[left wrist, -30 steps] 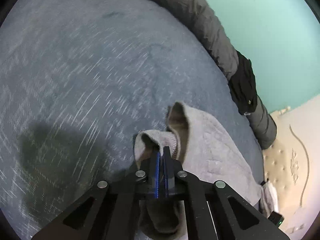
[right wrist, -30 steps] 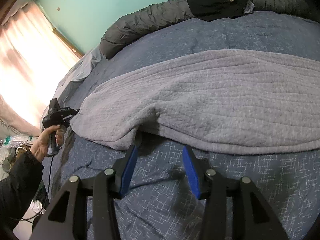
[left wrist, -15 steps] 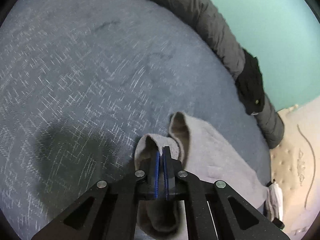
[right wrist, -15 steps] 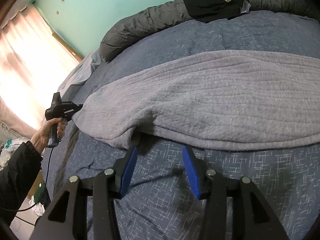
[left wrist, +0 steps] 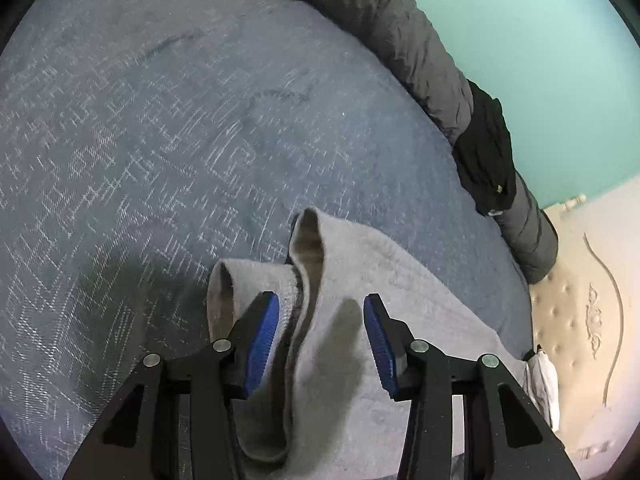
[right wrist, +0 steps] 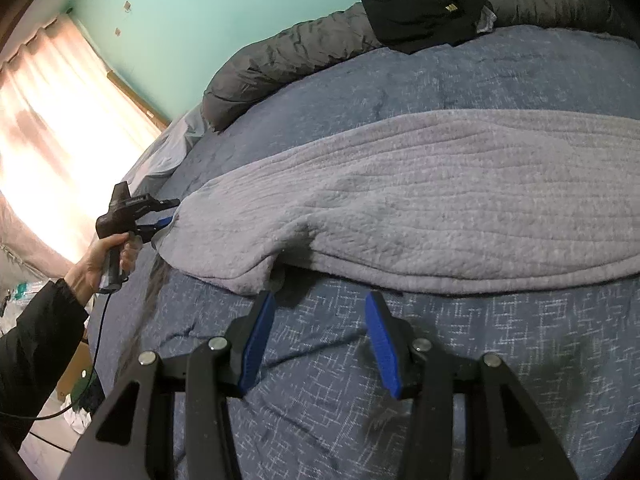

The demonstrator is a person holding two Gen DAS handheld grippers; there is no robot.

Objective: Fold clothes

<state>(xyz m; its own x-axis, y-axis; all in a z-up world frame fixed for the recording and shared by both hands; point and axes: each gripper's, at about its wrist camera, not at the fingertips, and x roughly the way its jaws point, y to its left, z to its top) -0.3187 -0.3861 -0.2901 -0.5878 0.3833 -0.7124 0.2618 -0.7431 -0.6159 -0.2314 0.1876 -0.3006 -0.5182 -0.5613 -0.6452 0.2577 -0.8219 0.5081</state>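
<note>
The garment (right wrist: 440, 200) is light grey with fine ribbed lines, the bed cover (right wrist: 480, 360) is blue-grey with short white crossing strokes, the rolled quilt (left wrist: 400, 40) is dark grey, the cloth on it (left wrist: 486, 152) is black, the wall (right wrist: 220, 12) is mint green, and the gripper pads (right wrist: 256, 344) are blue.

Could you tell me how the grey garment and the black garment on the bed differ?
The grey garment lies spread across the blue cover; the black garment sits bunched on the rolled dark quilt. The grey one looks larger. Neither is gripped.
</note>
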